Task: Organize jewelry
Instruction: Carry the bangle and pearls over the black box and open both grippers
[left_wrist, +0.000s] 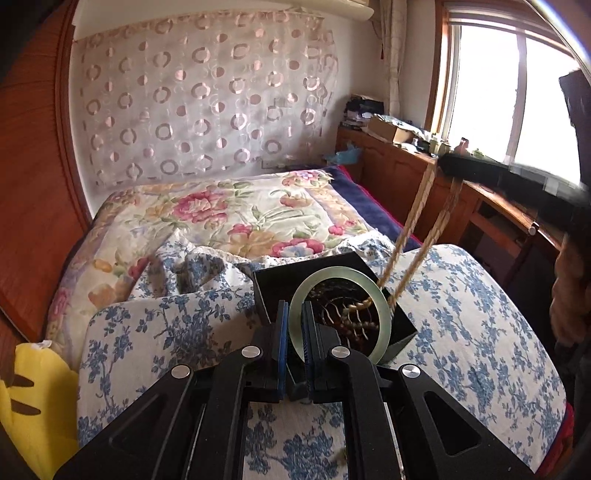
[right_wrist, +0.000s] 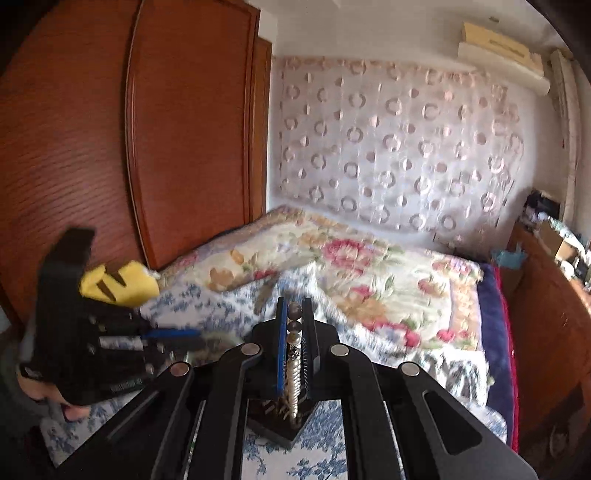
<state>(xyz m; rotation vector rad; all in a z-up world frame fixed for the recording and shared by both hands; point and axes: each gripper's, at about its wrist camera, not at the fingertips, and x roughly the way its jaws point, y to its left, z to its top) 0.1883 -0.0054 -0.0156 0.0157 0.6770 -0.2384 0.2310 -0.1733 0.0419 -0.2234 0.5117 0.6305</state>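
Left gripper (left_wrist: 294, 325) jaws clamped on green bangle (left_wrist: 341, 314) over black box (left_wrist: 332, 306); right gripper (right_wrist: 294, 332) jaws clamped on bead necklace (right_wrist: 293, 354).

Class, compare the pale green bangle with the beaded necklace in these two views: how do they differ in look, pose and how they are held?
The bangle is one smooth, rigid pale green ring; the necklace is a long, flexible beaded strand.
The bangle stands on edge just over the black box; the necklace hangs from well above, its lower end coiled inside the box.
The left gripper clamps the bangle's rim; the right gripper pinches the necklace's beads.
Both are gripped.
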